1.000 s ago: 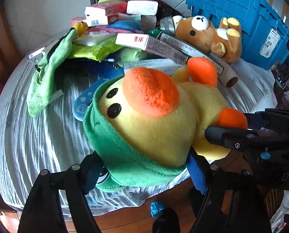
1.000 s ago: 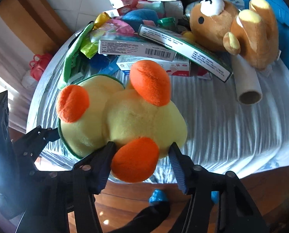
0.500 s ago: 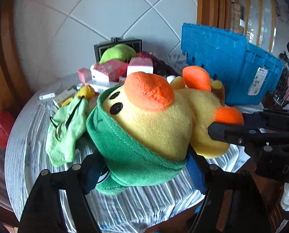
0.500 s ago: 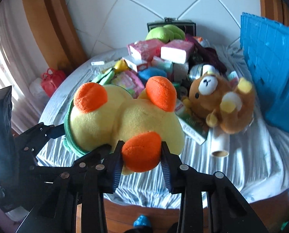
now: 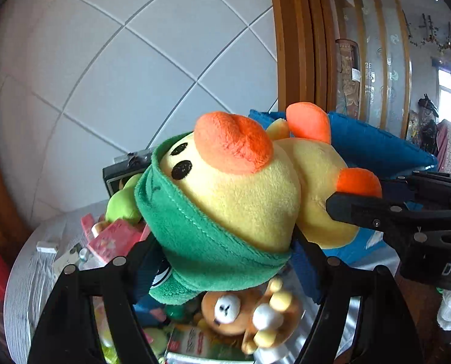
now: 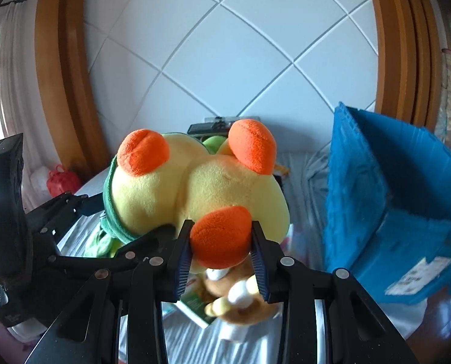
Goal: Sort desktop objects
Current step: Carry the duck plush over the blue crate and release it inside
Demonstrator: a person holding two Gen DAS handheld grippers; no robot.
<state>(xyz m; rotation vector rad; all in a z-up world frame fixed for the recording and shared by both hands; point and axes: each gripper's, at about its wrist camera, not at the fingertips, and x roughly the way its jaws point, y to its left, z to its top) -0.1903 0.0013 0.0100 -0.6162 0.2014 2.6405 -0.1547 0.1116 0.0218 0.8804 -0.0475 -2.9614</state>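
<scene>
A yellow plush duck (image 5: 240,197) with an orange beak and a green hood hangs in the air above the table, held from two sides. My left gripper (image 5: 225,251) is shut on its hooded head, one finger on each side. My right gripper (image 6: 220,242) is shut on one orange foot of the duck (image 6: 195,194), both blue pads pressing into it. In the left wrist view the right gripper's fingers (image 5: 377,209) come in from the right at that foot. The blue crate (image 6: 392,197) stands to the right, its top level with the duck.
Below the duck a brown plush bear (image 5: 249,312) lies on the grey striped tablecloth (image 5: 28,273) among pink boxes (image 5: 113,233) and other packets. A red bag (image 6: 61,179) sits beyond the table's left edge. A tiled wall and wooden frames stand behind.
Both grippers rose together with the duck, lifting it off the table. The right gripper's fingers closed in on the orange foot. The views tipped up toward the wall.
</scene>
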